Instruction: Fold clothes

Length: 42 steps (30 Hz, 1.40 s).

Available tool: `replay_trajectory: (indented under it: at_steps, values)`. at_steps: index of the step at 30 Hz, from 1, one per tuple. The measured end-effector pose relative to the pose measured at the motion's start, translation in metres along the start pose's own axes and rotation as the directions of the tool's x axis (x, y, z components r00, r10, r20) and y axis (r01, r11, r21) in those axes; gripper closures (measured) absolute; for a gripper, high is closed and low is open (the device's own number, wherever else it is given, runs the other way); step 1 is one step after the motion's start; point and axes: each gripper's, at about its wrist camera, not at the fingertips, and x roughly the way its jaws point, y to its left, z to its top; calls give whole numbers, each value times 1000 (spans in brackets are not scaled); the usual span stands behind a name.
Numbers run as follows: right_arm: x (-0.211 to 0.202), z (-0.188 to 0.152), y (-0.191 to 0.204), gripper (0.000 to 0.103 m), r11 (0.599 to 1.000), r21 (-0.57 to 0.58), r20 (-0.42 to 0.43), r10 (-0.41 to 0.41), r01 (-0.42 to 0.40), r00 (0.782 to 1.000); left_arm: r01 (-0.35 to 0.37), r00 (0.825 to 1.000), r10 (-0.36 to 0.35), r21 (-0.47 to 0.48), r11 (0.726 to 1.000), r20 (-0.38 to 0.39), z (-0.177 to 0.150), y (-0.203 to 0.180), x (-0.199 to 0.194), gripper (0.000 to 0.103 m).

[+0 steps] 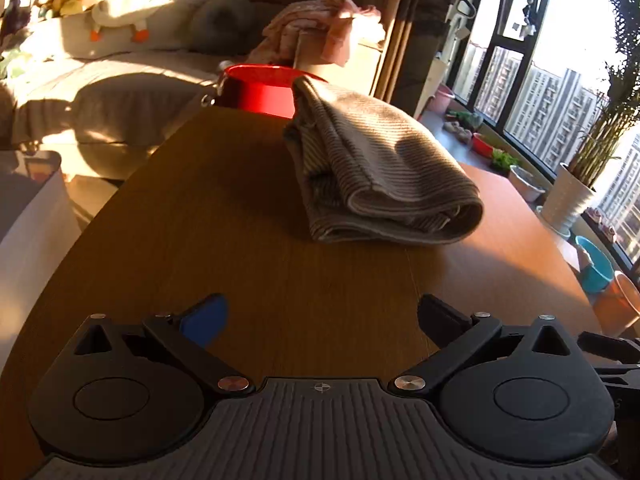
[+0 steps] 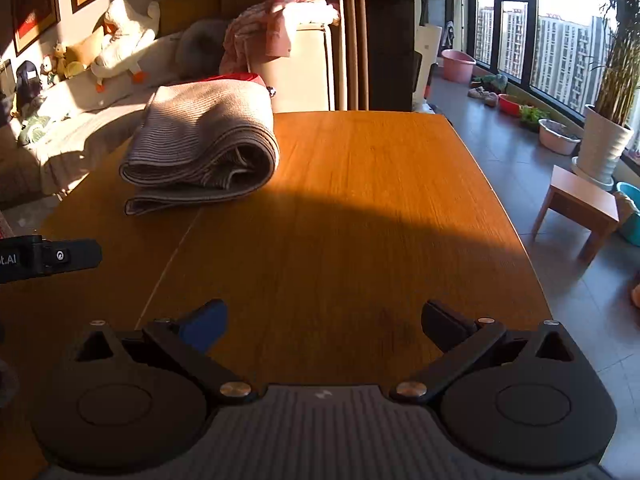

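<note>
A folded grey-beige ribbed garment (image 1: pixel 376 168) lies on the wooden table (image 1: pixel 240 240), ahead and right of my left gripper (image 1: pixel 322 320). The left gripper is open and empty, held back near the table's near edge. In the right wrist view the same garment (image 2: pixel 204 144) lies far left on the table (image 2: pixel 360 220). My right gripper (image 2: pixel 324 322) is open and empty, well short of the garment. Part of the left gripper's body (image 2: pixel 48 258) shows at the left edge.
A red bucket (image 1: pixel 260 90) stands at the table's far end behind the garment. A sofa (image 1: pixel 100 92) with a plush goose and pink clothes (image 1: pixel 320 32) lies beyond. A small stool (image 2: pixel 576 208), basins and potted plants stand on the floor by the window.
</note>
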Motion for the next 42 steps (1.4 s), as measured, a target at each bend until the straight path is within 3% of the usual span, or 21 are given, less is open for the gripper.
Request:
replay_trajectory:
  at_steps: [5,9,42]
  values:
    - [5,-3,6,0,998,-29,0,-48,48,999,-125,992,121,80,989,45,-21,-18,5,0]
    - [18,5,7,0,998,-54,12,-25,25,1000,-153,988,150,104,983,37,-20,-22,8,0]
    - [21,6,6,0,998,-55,19,-13,15,1000,-156,988,153,101,983,34,-18,-23,9,0]
